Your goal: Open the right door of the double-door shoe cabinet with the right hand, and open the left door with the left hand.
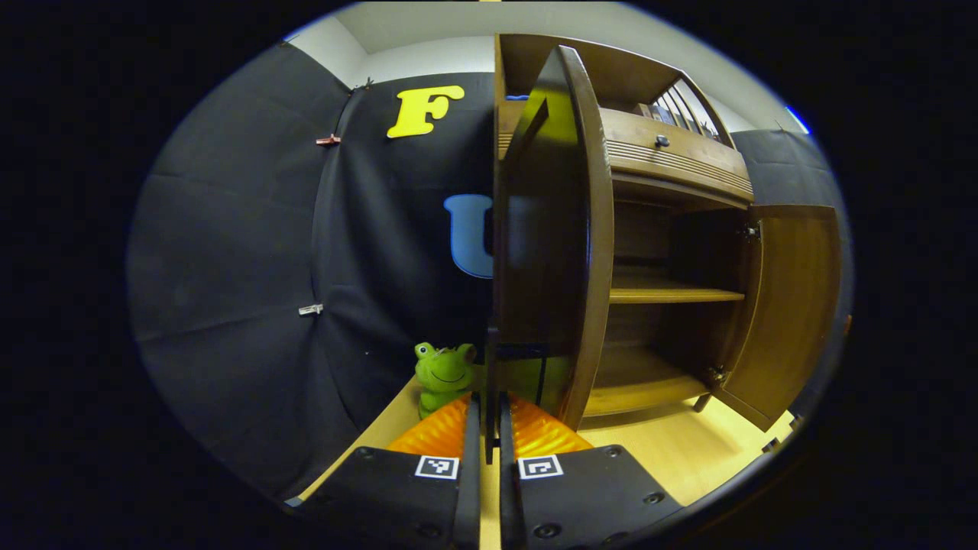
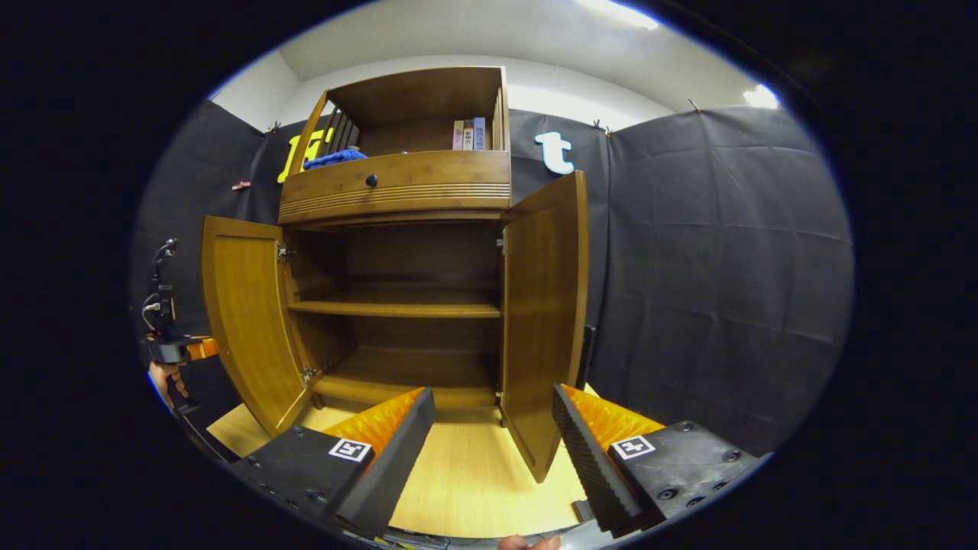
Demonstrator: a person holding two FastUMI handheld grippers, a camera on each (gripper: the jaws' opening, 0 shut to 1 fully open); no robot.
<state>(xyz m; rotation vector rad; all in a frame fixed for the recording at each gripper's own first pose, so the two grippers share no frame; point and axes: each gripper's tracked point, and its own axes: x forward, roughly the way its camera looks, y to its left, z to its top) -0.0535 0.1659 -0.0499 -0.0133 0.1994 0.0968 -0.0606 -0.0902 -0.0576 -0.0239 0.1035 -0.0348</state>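
The wooden shoe cabinet [image 2: 397, 198] has both doors swung out. The left door [image 2: 248, 321] stands wide open, and in the left gripper view I look along it [image 1: 550, 252] from its free edge. My left gripper [image 1: 489, 428] has its fingers nearly together on that thin edge; in the right gripper view this gripper [image 2: 172, 347] sits at the door's outer edge, held by a hand. The right door [image 2: 542, 321] is open too. My right gripper [image 2: 489, 431] is open, and the door's lower corner shows between its fingers, nearer the right one.
Inside the cabinet a bare shelf [image 2: 393, 308] shows. Above the doors are a drawer with a knob [image 2: 371, 181], books [image 2: 470, 134] and a blue cloth [image 2: 336, 158]. A green frog toy [image 1: 443, 374] sits on the light wooden floor [image 2: 474, 473] left of the cabinet.
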